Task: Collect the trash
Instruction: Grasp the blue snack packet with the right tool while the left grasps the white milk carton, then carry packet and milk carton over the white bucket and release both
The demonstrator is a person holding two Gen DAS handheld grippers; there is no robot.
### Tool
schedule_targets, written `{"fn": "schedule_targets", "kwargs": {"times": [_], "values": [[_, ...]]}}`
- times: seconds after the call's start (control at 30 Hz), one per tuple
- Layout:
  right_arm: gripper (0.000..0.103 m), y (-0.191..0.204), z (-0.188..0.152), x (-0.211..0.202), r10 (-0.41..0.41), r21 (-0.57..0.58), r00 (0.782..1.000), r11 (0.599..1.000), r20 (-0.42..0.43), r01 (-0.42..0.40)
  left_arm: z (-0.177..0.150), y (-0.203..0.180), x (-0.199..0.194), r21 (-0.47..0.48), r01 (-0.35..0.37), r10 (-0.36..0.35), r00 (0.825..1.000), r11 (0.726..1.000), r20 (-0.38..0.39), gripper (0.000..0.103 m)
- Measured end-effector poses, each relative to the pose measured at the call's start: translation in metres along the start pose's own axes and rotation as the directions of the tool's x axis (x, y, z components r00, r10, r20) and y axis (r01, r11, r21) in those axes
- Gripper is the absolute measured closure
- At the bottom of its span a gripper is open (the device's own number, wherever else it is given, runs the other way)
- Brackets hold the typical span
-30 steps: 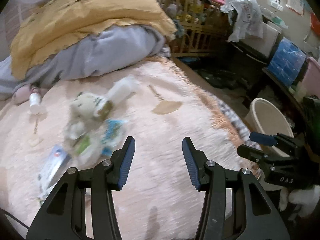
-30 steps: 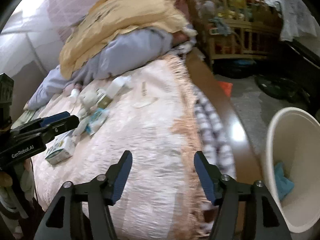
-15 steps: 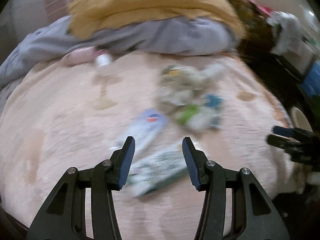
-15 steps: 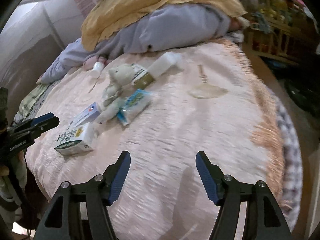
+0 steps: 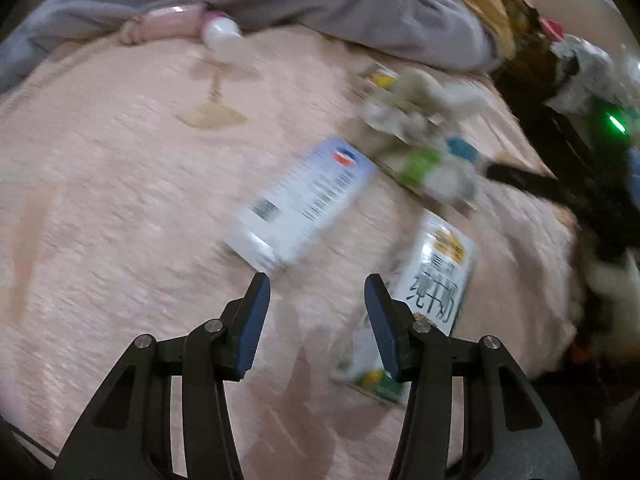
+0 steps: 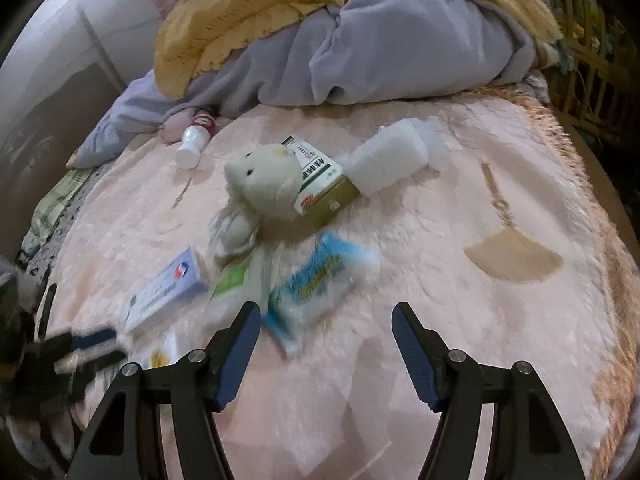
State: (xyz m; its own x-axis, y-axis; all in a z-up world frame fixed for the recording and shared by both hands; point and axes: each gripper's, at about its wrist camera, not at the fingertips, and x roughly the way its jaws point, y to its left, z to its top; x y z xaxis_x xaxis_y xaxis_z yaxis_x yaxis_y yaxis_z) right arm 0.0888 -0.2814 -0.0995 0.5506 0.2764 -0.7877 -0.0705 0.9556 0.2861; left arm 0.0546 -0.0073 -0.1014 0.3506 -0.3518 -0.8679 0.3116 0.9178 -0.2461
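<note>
On the pink blanket (image 6: 460,280), trash clusters beside the plush toy (image 6: 264,184): blue-white box (image 5: 300,200), milk carton (image 5: 436,280), blue packet (image 6: 316,280). Left gripper (image 5: 316,304) and right gripper (image 6: 326,344) hover, fingers spread, empty—likely choosing a first pick.

A pink blanket (image 6: 460,320) is spread over the bed. A grey quilt (image 6: 400,48) is heaped at its far end, overlaid by a yellow cover (image 6: 248,4). A plush toy (image 6: 264,184) is laid mid-blanket. A wooden crib (image 6: 580,40) is seen at right.
</note>
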Motion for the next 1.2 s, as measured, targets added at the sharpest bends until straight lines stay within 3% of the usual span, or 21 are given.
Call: {"fn": "schedule_targets", "kwargs": {"times": [0.1, 0.13, 0.17, 0.23, 0.33, 0.47, 0.7, 0.97, 1.2], "values": [[0.038, 0.008, 0.008, 0.020, -0.015, -0.024, 1.000, 1.000, -0.027, 0.014, -0.010, -0.013, -0.001, 0.019, 0.053, -0.052, 0.998, 0.998, -0.028, 0.056], [0.042, 0.011, 0.010, 0.028, -0.024, -0.036, 0.999, 0.999, -0.033, 0.023, -0.013, -0.016, -0.003, 0.022, 0.065, -0.064, 0.997, 0.998, -0.033, 0.056], [0.055, 0.013, 0.010, 0.032, -0.028, -0.046, 0.999, 0.999, -0.035, 0.027, -0.014, -0.017, -0.004, 0.019, 0.077, -0.076, 0.996, 0.997, -0.036, 0.056], [0.058, 0.015, 0.008, 0.037, -0.040, -0.076, 0.998, 0.996, -0.039, 0.037, -0.015, -0.019, -0.010, 0.006, 0.109, -0.109, 0.994, 0.994, -0.031, 0.056], [0.065, 0.013, 0.002, 0.028, -0.028, -0.110, 0.999, 0.994, -0.034, 0.024, -0.014, -0.021, -0.018, 0.000, 0.136, -0.136, 0.991, 0.991, -0.011, 0.055], [0.066, -0.001, -0.006, -0.003, -0.017, -0.112, 1.000, 0.994, -0.019, 0.015, -0.008, -0.031, -0.026, 0.006, 0.161, -0.161, 0.987, 0.987, 0.012, 0.049], [0.066, -0.014, -0.032, -0.040, 0.018, -0.113, 0.999, 0.993, -0.036, -0.022, -0.006, -0.063, -0.012, 0.067, 0.118, -0.118, 0.993, 0.991, -0.004, 0.047], [0.066, -0.010, -0.061, -0.054, 0.031, -0.120, 0.999, 0.992, -0.012, -0.032, -0.013, -0.091, 0.012, 0.127, -0.013, 0.017, 0.999, 0.992, -0.033, 0.049], [0.066, -0.021, -0.073, -0.087, 0.031, -0.112, 0.999, 0.993, 0.042, -0.026, -0.006, -0.118, -0.001, 0.153, -0.006, 0.004, 1.000, 0.988, 0.015, 0.050]]}}
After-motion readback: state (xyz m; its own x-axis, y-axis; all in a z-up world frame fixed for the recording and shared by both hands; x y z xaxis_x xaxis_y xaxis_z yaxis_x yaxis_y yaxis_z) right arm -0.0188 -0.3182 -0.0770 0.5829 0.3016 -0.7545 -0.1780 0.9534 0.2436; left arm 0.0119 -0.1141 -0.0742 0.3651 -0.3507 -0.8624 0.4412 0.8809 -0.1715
